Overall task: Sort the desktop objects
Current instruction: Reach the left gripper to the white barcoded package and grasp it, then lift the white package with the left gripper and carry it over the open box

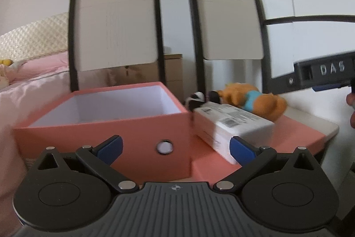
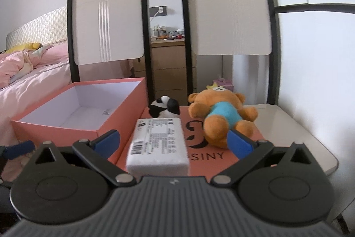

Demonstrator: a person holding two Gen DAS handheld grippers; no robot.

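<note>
The box (image 2: 66, 112) you are sorting into sits at the left of the right wrist frame, lid off, and its white inside looks empty apart from some small print on the floor; in the left wrist frame it fills the centre and you cannot see its floor there. So by my reading nothing has gone in yet and the whole sort is still ahead of you.

Three things wait outside it. The white packet (image 2: 158, 146) lies in the lower centre of the right wrist frame, on the flat orange lid (image 2: 213, 154) just beside the box. Behind it, toward mid-frame, the small panda toy (image 2: 164, 109) sits near the far corner of the box, and the orange bear (image 2: 224, 119) in a blue shirt lies on its side to the right of the packet, also on the lid. The lid rests on a pale table (image 2: 295, 137) at the right.

Your right gripper (image 2: 173, 142) stands wide, both blue pads apart, with the packet between them but not touching either pad as far as I can tell. Your left gripper (image 1: 175, 149) is also wide and holds nothing; it faces the near wall of the box, with the packet's corner (image 1: 224, 137) just beside its right pad.

Beyond these, two chair backs (image 2: 230, 21) stand behind the table, and a bed with pink covers (image 2: 28, 72) lies at the left edge.
</note>
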